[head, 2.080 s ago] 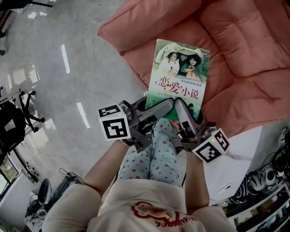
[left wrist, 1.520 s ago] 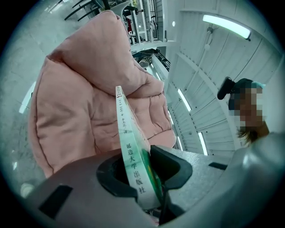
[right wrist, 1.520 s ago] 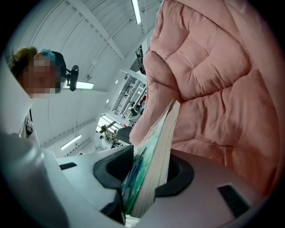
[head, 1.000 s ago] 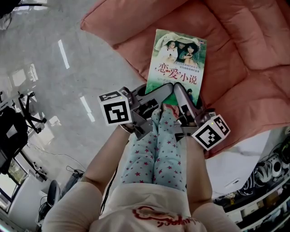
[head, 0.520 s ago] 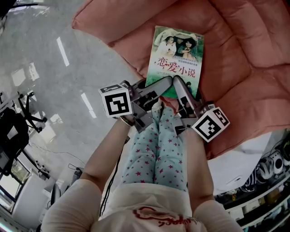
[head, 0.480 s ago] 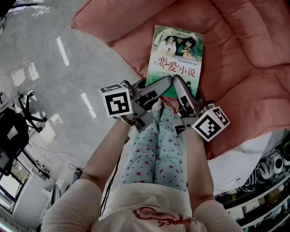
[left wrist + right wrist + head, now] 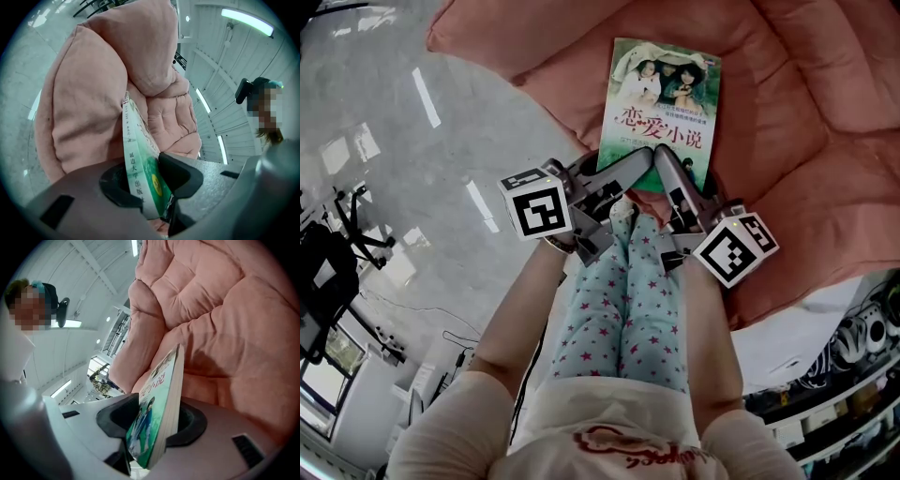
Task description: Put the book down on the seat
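The book [image 7: 661,94], with a green cover, a photo and red characters, lies flat over the pink cushioned seat [image 7: 787,122]. Both grippers meet at its near edge, my left gripper [image 7: 639,161] beside my right gripper [image 7: 667,161]. In the left gripper view the book [image 7: 136,150] stands edge-on between the jaws of the left gripper [image 7: 150,180], with a dark gap on its spine side. In the right gripper view the book [image 7: 159,394] leans loosely inside the right gripper [image 7: 154,423]. The jaws of both have just been opening, with the book still between them.
Glossy grey floor [image 7: 394,141] spreads left of the seat. The person's legs in star-print trousers [image 7: 628,291] hang below the grippers. Dark stands [image 7: 328,262] are at the far left, and cluttered shelves [image 7: 853,347] at the lower right. Puffy cushion folds [image 7: 225,301] rise behind the book.
The book and both grippers have shifted up the picture, farther over the pink cushion. The grippers remain at the book's near edge.
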{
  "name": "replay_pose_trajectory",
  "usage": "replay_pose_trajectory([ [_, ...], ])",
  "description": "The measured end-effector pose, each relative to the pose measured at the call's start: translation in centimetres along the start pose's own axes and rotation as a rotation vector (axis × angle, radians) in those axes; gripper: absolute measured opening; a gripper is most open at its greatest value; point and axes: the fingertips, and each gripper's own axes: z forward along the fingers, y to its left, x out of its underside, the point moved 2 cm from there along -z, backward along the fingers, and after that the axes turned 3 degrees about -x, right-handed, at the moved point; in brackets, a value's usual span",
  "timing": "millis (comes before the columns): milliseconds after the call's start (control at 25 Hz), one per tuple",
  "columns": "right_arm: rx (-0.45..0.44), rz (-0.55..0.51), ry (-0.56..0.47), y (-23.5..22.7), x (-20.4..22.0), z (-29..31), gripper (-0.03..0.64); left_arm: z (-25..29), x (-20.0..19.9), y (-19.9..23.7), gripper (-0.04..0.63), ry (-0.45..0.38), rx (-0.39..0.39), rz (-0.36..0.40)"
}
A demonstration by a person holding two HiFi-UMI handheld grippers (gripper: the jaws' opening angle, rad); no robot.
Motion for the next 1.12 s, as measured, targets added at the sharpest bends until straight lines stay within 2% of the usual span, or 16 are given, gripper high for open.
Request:
replay_pose_trajectory([
  [240,0.076,-0.018,0.014,-0.5,-0.2,-0.2,0.199,0.1,-0.2,-0.1,0.112,0.03,-0.05,0.039],
  [360,0.092,-0.007,0.022,-0.8,-0.1,-0.2,0.213,0.1,-0.3,-0.1,0.121,0.051,-0.112,0.07],
  [440,0.113,-0.023,0.038,-1.0,0.1,-0.3,0.216,0.1,-0.2,0.0,0.135,0.069,-0.17,0.119],
  [600,0.158,-0.047,0.079,-2.2,1.1,0.1,0.216,-0.2,0.0,1.6,0.162,0.08,-0.31,0.27],
  [720,0.223,-0.148,0.148,-2.8,1.8,0.6,0.23,-1.5,-0.2,2.6,0.285,0.07,-0.451,0.5],
  [760,0.251,-0.196,0.182,-3.0,2.0,0.9,0.26,-1.9,-0.1,2.8,0.285,0.067,-0.473,0.553],
  [800,0.275,-0.232,0.214,-3.2,2.2,1.1,0.276,-2.1,0.0,3.0,0.285,0.065,-0.477,0.567],
  [920,0.33,-0.287,0.269,-3.4,2.5,1.1,0.302,-2.3,0.4,3.5,0.285,0.064,-0.464,0.518],
  [1000,0.362,-0.326,0.306,-3.6,2.8,0.8,0.33,-2.3,0.4,3.6,0.285,0.062,-0.47,0.518],
  [1120,0.378,-0.344,0.35,-4.1,3.2,0.7,0.344,-2.2,0.0,3.8,0.285,0.047,-0.484,0.515],
])
